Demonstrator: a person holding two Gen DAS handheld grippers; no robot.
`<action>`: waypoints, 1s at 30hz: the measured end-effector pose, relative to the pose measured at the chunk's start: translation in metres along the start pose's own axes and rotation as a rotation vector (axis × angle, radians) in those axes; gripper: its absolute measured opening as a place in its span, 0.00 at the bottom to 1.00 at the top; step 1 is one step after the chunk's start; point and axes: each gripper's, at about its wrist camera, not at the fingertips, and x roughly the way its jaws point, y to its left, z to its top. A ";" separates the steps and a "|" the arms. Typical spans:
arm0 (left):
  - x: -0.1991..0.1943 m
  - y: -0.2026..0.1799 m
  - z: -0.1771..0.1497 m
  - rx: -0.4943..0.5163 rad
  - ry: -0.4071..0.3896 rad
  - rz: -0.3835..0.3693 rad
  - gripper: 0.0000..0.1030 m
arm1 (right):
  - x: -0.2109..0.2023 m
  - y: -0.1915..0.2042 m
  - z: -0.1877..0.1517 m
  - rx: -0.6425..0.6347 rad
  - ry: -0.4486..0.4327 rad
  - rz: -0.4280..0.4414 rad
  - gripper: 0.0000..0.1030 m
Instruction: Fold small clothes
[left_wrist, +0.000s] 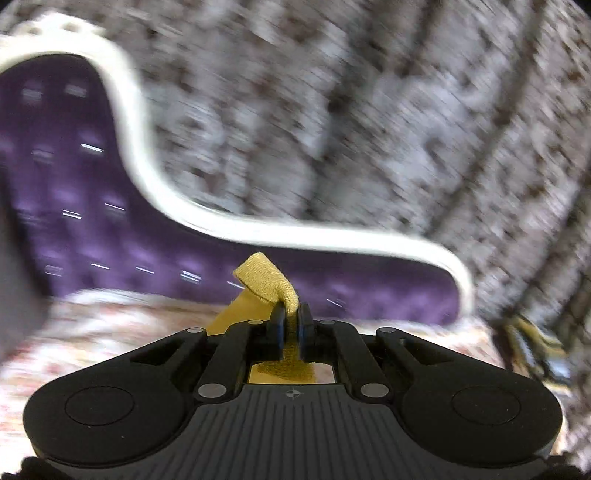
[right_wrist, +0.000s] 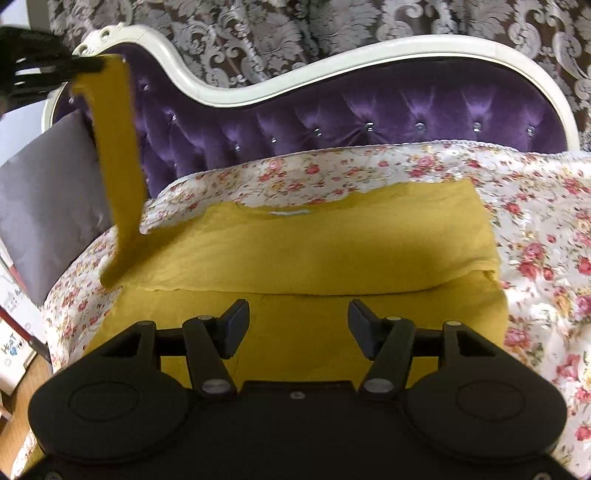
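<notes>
The left claw is clamped on a strip of the mustard-yellow garment, its two pads pressed together with the knit cloth bunched between them and curling over their tips at the centre of the left wrist view. That view is smeared with blur, so beyond the pinched cloth it gives only the purple tufted sofa back, its white curved frame and the patterned curtain.

The right wrist view is sharp and shows what the other cannot: the left claw at the upper left of the frame, holding a long sleeve-like part of the garment up in the air, while the rest of the yellow garment lies spread flat on the floral cover across the middle of the frame (a fold line crosses it from left to right).

The right claw stands apart, its fingers wide of each other above the near edge of the garment with nothing held between them. A grey cushion leans at the left edge beside the lifted strip.
</notes>
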 end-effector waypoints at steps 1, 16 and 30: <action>0.015 -0.014 -0.007 0.024 0.028 -0.049 0.10 | -0.001 -0.003 0.000 0.008 -0.002 -0.003 0.62; 0.021 -0.004 -0.127 0.017 0.150 0.070 0.39 | 0.016 -0.019 0.025 0.060 0.009 0.015 0.63; 0.028 0.013 -0.230 0.048 0.191 0.223 0.39 | 0.083 -0.043 0.033 0.170 0.095 -0.020 0.46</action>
